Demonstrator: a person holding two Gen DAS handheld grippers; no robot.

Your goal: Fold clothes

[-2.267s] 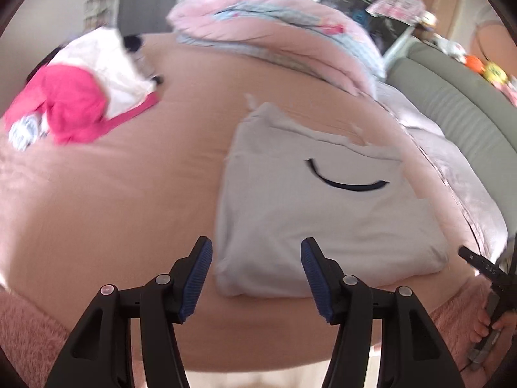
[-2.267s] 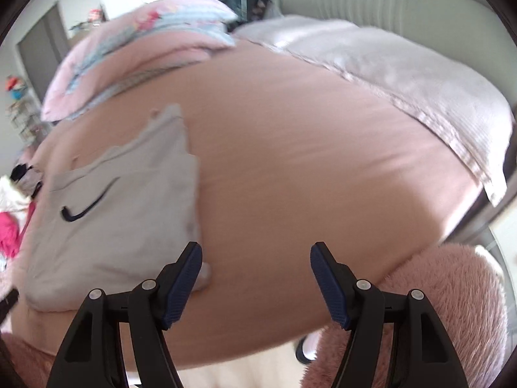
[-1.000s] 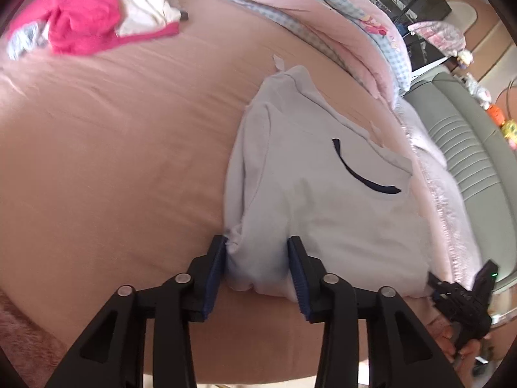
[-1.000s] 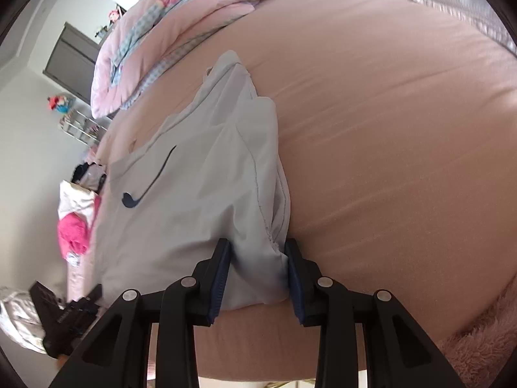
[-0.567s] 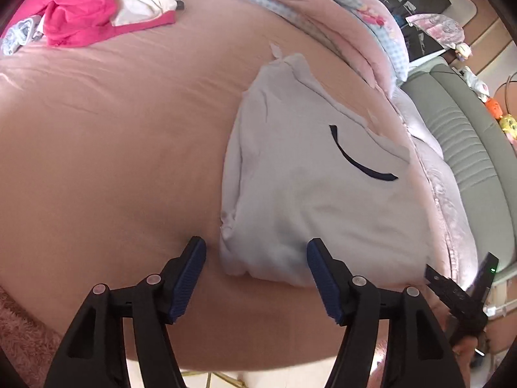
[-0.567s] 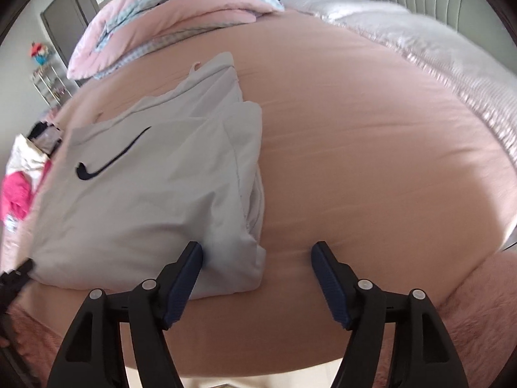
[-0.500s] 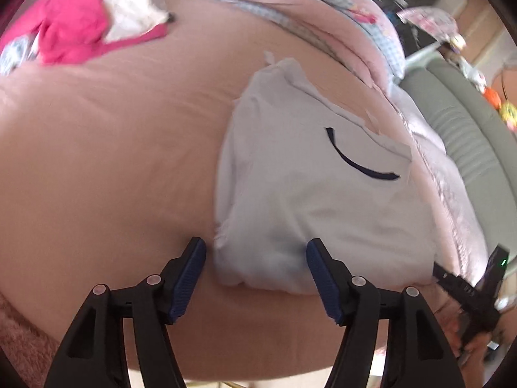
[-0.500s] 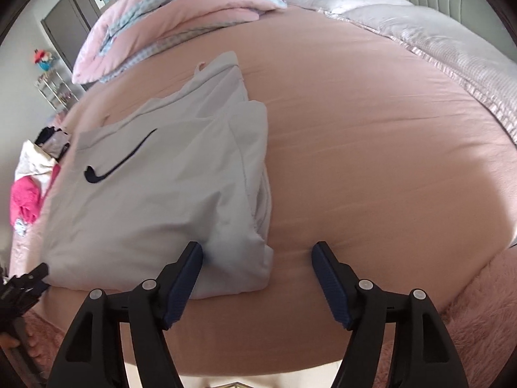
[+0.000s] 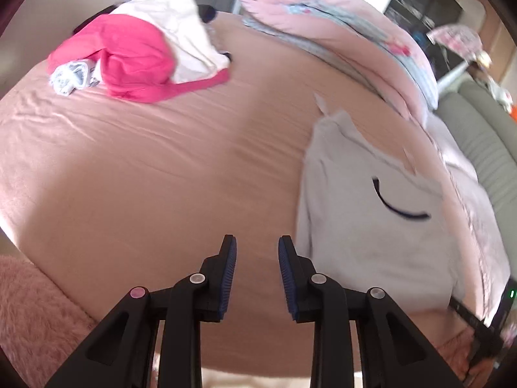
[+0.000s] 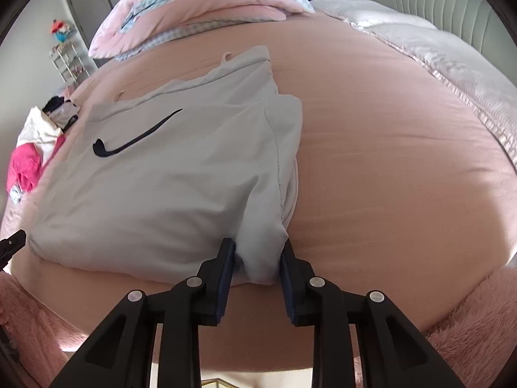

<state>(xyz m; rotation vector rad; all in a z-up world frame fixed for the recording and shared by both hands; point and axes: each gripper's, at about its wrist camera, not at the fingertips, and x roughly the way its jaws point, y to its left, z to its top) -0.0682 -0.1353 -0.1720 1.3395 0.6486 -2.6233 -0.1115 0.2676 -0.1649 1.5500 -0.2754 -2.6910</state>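
With the folded grey shirt point(image 10: 168, 174) lying on the bed point(image 10: 387, 168), my right gripper point(image 10: 255, 266) is closing on its near corner while my left gripper point(image 9: 256, 270) closes on nothing beside it, so I judge the left must regrip first.

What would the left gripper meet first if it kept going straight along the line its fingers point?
Most likely the bare pink bedsheet. The left gripper, jaws closing on nothing, points at open sheet; the grey folded garment lies off to its right, though depth is hard to judge.

Home bedroom — bed point(image 10: 387, 129), quilt point(image 10: 200, 9), strewn clothes point(image 9: 135, 55)
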